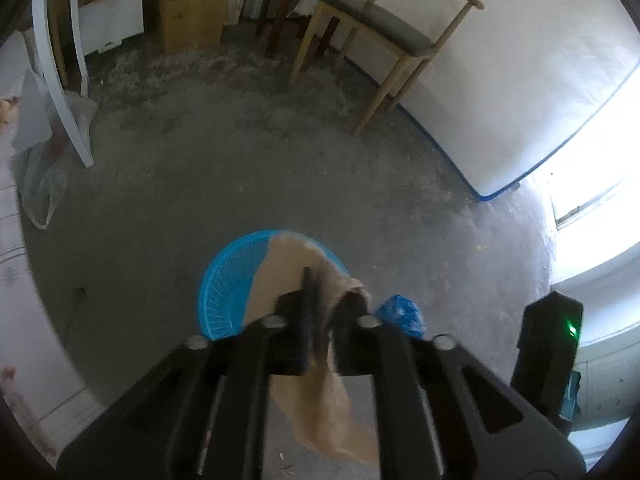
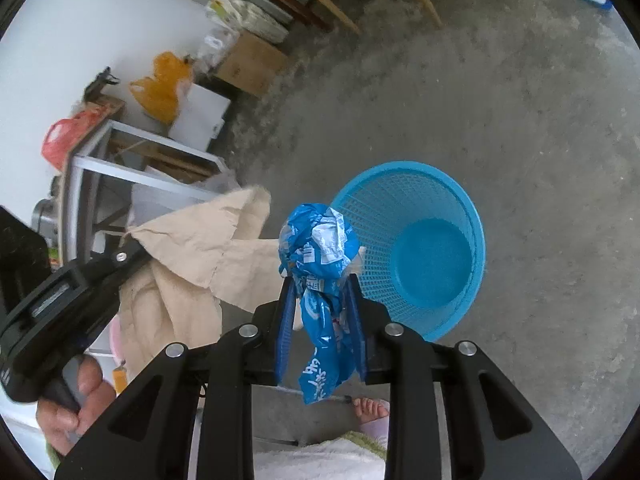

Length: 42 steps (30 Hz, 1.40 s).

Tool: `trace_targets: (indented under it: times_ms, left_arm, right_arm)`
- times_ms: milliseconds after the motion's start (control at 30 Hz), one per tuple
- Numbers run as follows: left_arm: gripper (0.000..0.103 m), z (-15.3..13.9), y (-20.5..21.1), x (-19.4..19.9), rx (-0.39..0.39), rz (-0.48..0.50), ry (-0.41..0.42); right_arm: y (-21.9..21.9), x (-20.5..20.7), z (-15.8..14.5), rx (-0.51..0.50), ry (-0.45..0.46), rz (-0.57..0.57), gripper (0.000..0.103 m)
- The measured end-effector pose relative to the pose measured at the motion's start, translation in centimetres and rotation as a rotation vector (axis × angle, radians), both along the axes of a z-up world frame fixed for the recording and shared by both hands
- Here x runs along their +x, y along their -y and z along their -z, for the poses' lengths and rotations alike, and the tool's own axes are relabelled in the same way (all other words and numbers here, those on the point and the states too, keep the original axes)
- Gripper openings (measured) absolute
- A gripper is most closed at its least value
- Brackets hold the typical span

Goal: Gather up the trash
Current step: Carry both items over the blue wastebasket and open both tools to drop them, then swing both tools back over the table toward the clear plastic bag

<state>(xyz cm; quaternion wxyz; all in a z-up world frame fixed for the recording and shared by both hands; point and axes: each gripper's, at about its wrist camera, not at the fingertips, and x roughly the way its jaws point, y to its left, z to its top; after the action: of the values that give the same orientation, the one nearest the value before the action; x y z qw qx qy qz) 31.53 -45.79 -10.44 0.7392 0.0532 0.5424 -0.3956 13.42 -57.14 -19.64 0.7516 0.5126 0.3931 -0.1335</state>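
Trash, blue wrapper (image 2: 320,264): a crumpled blue and white plastic wrapper, clamped between the pads of the right gripper (image 2: 322,328); its balled top sticks out past the fingertips and a tail hangs down behind them.
Trash, brown paper (image 2: 208,252): a large creased sheet of tan paper between the fingers of the left gripper (image 1: 326,320); it drapes down on both sides, and in the left wrist view its far end hangs over the basket's rim.
Right gripper: clenched on the blue wrapper, held just beside the near edge of the basket.
Left gripper: jaws narrowly apart with the brown paper running through the gap; the view is blurred, so whether the pads press on it cannot be told.
Basket (image 2: 432,200): a round blue plastic mesh basket standing upright on the floor, its bottom bare in the right wrist view.
Hand (image 2: 76,400): a person's hand wraps the left gripper's handle at the lower left.
Foot (image 2: 370,408): bare toes show on the floor below the right gripper.
Floor (image 1: 240,184): grey, dusty concrete.
Chair (image 1: 392,28): a wooden chair with a dark seat, well behind the basket near a white wall.
Boxes (image 1: 192,20): cardboard and white boxes with bags along the far wall.
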Motion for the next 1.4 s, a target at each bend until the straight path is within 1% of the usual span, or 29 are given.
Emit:
trace_targets:
  times_ms: [33,67,100,133,167,233,333,433,633,733,867,933,1000,1067,1100,1133,1167,1200,1233,1300,1333,1400]
  left_arm:
    - [0.035,0.5,0.3,0.2,0.009,-0.007,-0.007]
    - [0.056,1.3,0.6,0.4,0.024,-0.021,-0.015]
    - [0.066,1.8,0.8,0.5,0.043,-0.035,-0.020]
    - [0.075,2.3,0.8,0.7,0.069,-0.048,-0.026]
    - [0.077,2.9,1.0,1.1,0.084,-0.055,-0.035]
    - [0.079,3.0,0.7,1.3,0.098,-0.070,-0.051]
    - [0.083,2.2,0.1,1.0,0.081,-0.073,-0.039]
    - [0.083,1.8,0.1,0.9,0.085,-0.061,0.000]
    - [0.083,1.1,-0.1,0.2,0.073,-0.026,0.020]
    - [0.083,0.0,-1.1,-0.1,0.046,-0.021,0.030]
    - [0.083,-2.9,-3.7,-0.8,0.009,-0.016,0.051]
    - [0.082,-5.4,-5.7,-1.3,-0.027,-0.005,0.064]
    - [0.082,-8.4,-8.0,-1.9,-0.052,0.016,0.096]
    - [0.082,-12.7,-11.7,-2.7,-0.069,0.030,0.161]
    - [0.082,-14.9,-14.0,-3.2,-0.091,0.037,0.192]
    - [0.082,-16.8,-16.3,-3.7,-0.108,0.032,0.225]
    - [0.082,-18.1,-17.9,-4.0,-0.116,0.025,0.249]
    - [0.082,-20.2,-21.2,-4.9,-0.125,0.009,0.300]
    - [0.083,-21.5,-23.9,-5.7,-0.127,-0.014,0.340]
    - [0.083,-23.1,-28.2,-6.8,-0.120,-0.062,0.390]
    - [0.083,-24.0,-31.8,-7.8,-0.110,-0.124,0.425]
    - [0.083,-24.6,-36.4,-9.1,-0.109,-0.206,0.453]
  right_arm:
    - [0.4,0.8,0.9,0.010,-0.009,-0.006,0.026]
    - [0.6,1.2,1.5,0.018,-0.018,-0.011,0.028]
    - [0.7,1.8,2.1,0.025,-0.028,-0.016,0.034]
    - [1.1,2.5,3.0,0.033,-0.048,-0.015,0.045]
    - [1.4,2.8,3.6,0.035,-0.068,-0.008,0.050]
    - [1.8,2.9,4.5,0.040,-0.108,0.019,0.052]
    - [1.8,2.9,4.8,0.033,-0.117,0.029,0.054]
    - [1.8,2.4,4.7,0.024,-0.115,0.042,0.055]
    - [1.9,0.7,4.3,0.006,-0.116,0.053,0.055]
    - [1.8,-0.1,3.8,0.001,-0.116,0.053,0.055]
    - [1.0,-1.3,2.5,-0.022,-0.107,0.035,0.055]
    - [0.3,-1.8,1.4,-0.041,-0.103,0.014,0.055]
    - [-0.9,-2.2,-0.3,-0.083,-0.105,-0.028,0.055]
    - [-2.4,-2.6,-2.7,-0.145,-0.096,-0.083,0.055]
    - [-3.3,-3.0,-3.9,-0.176,-0.085,-0.111,0.057]
    - [-3.9,-3.2,-4.9,-0.197,-0.075,-0.129,0.064]
    - [-4.9,-3.7,-6.3,-0.225,-0.060,-0.154,0.065]
    - [-5.8,-4.3,-7.6,-0.248,-0.039,-0.178,0.068]
    - [-6.4,-4.7,-8.5,-0.261,-0.021,-0.196,0.071]
    - [-8.3,-5.7,-10.5,-0.283,0.018,-0.242,0.074]
    - [-9.2,-6.0,-11.4,-0.288,0.032,-0.263,0.074]
    - [-11.5,-6.7,-13.1,-0.282,0.075,-0.321,0.075]
